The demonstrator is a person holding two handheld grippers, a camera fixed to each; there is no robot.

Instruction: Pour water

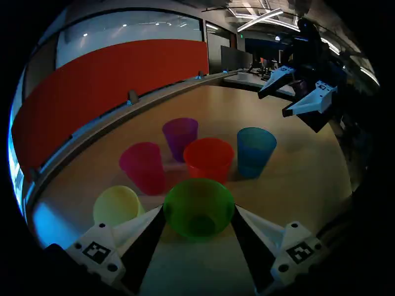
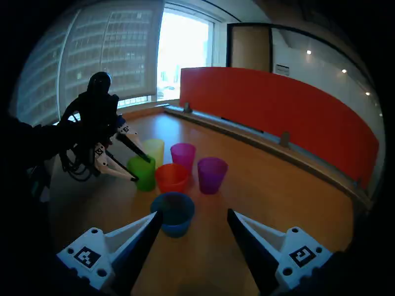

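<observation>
Pale wood tabletop (image 1: 301, 172) runs along a long red panel (image 1: 98, 84) with glass above it, and a bright window (image 2: 183, 44) stands at the far end of the room.

Six plastic cups stand upright in a close cluster on the table. In the left gripper view, the green cup (image 1: 198, 207) is nearest, with the yellow cup (image 1: 117, 204) just to its left. The pink cup (image 1: 143, 166) and the orange cup (image 1: 209, 159) stand just behind, the purple cup (image 1: 180, 135) sits farthest, and the blue cup (image 1: 255, 150) stands to the right of the orange one.

The left gripper (image 1: 197, 209) is spread wide, with the green cup between its fingers and a fingertip at each side of the rim. The tips seem to meet the cup's wall, but I cannot tell whether they press on it. The right gripper view shows the same: one finger at the cup's far side and one at its near side.

The right gripper (image 2: 193, 212) is wide apart and holds nothing. The blue cup stands on the table just ahead of it, close to its left fingertip. Seen from the left gripper view, this gripper hangs above the table at the far right, well apart from the cups.
</observation>
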